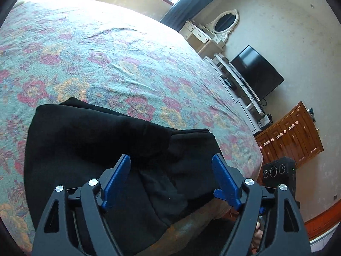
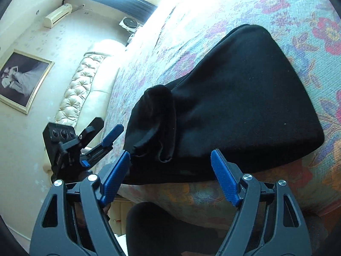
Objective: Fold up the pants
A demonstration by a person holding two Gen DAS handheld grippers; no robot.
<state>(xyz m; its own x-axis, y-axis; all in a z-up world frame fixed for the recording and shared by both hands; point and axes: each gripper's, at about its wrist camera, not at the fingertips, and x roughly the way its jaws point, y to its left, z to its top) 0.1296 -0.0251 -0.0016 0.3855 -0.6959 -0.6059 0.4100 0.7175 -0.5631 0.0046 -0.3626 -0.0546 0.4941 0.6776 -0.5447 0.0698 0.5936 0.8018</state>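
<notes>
Blue-padded fingers of the left gripper [image 1: 170, 179] stand wide apart in the left wrist view, holding nothing, poised over the near part of the black pants [image 1: 96, 140]. The pants lie folded in a thick bundle at the near edge of a bed under a floral bedspread [image 1: 119, 59]. Far right, along the wall, stand a white dressing table with an oval mirror [image 1: 226, 22], a dark television [image 1: 256, 72] and a wooden chest of drawers [image 1: 294, 136].

Seen from the right wrist, the right gripper [image 2: 170, 176] is likewise spread wide and empty, its pads just clear of the bundle's near edge. The pants [image 2: 245, 98] stretch away to the far right across the bedspread [image 2: 319, 32], a rolled end bunched at their left. At left, the left gripper [image 2: 100, 136] hovers beside the bed's edge, before a tufted headboard [image 2: 78, 89] and a framed picture [image 2: 21, 79].
</notes>
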